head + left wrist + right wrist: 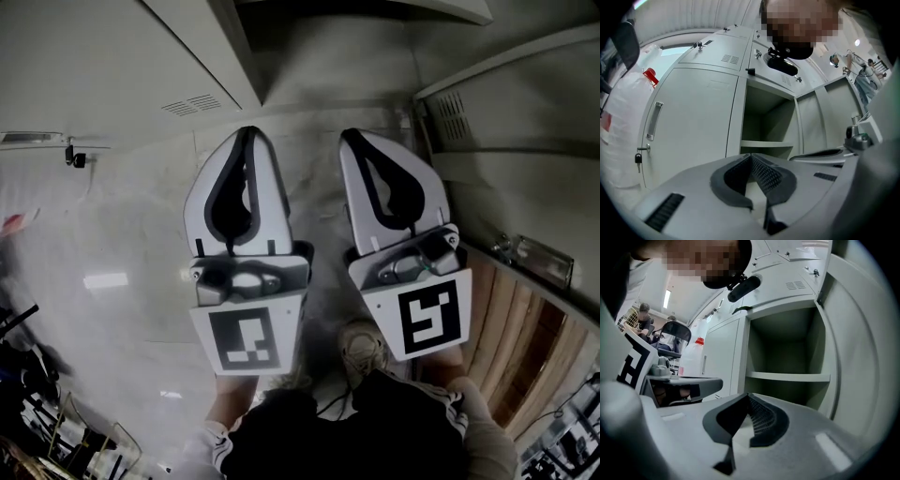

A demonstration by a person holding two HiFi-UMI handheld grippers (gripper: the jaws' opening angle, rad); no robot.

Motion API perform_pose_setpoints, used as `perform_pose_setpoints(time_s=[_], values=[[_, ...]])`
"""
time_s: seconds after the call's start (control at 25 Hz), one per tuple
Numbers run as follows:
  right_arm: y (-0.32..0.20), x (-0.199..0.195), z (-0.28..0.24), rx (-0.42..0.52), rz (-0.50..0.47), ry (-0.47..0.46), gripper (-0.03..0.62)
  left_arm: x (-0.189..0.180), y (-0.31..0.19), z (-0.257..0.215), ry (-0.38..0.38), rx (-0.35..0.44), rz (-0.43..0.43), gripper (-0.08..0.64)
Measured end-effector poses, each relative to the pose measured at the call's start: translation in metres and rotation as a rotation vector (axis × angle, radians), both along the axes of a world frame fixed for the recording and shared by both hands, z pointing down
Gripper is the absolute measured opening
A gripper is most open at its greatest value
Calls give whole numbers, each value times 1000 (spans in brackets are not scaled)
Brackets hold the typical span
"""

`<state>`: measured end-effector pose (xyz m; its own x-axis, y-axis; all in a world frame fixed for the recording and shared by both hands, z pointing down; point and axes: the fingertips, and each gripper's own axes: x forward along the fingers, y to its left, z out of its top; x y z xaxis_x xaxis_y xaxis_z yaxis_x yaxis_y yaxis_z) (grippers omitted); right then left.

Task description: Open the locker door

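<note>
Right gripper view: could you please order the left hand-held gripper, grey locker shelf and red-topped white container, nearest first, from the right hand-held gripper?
1. Left hand-held gripper: alongside, left.
2. Grey metal locker shelf: straight ahead, inside the open compartment.
3. Red-topped white container: far left, beyond the closed door.

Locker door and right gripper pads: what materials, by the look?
Locker door: likely painted sheet metal, pale grey, satin; thin edge, with punched vent slots on the door above. Pads of the right gripper: probably dark rubber or soft plastic, matte, moulded grid texture. Look alone cannot confirm either.
</note>
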<state>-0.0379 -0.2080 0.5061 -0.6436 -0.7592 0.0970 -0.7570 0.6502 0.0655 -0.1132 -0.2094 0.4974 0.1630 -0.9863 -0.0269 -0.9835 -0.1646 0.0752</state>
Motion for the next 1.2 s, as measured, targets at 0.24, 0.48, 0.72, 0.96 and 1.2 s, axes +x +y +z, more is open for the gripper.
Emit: perform_pose_setpoints(time_s=[0.24,0.48,0.72,0.96,1.2], values=[[-10,2,-2,-11,3,-11,5,0,-6,0,-29,-26,-15,18],[2,6,-76,-82,18,-62,5,-8,17,-68,8,-83,-40,18],[46,-5,-188,-136,-13,-11,5,-21,65,-175,-4,-182,-98,18],[53,-12,-317,-155,-29,-35,5,-13,61,-307,-69,-232,-129,18],[43,5,-479,-130,-24,-95,5,6,43,-477,-85,-195,-131,18]])
